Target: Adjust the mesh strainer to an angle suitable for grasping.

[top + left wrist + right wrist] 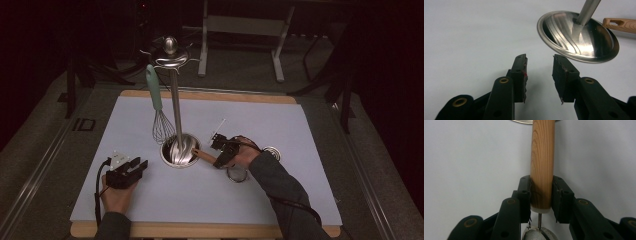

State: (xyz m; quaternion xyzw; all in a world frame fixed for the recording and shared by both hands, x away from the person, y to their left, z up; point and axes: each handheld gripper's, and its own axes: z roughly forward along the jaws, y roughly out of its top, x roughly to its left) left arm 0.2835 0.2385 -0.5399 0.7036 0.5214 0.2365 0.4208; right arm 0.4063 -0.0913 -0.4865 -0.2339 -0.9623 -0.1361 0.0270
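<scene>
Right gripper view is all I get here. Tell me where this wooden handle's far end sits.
Observer: In the high view the wooden handle ends at the edge of the steel stand's round base.
Operator: Report what hangs on that stand.
Observer: One whisk with a green grip hangs from the hooks at the top.
Operator: Now give me the left gripper.
Observer: The left gripper rests on the mat left of the base, jaws open, nothing between them.

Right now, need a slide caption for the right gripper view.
Right gripper clamps the wooden handle of a mesh strainer above the pale mat.
</scene>
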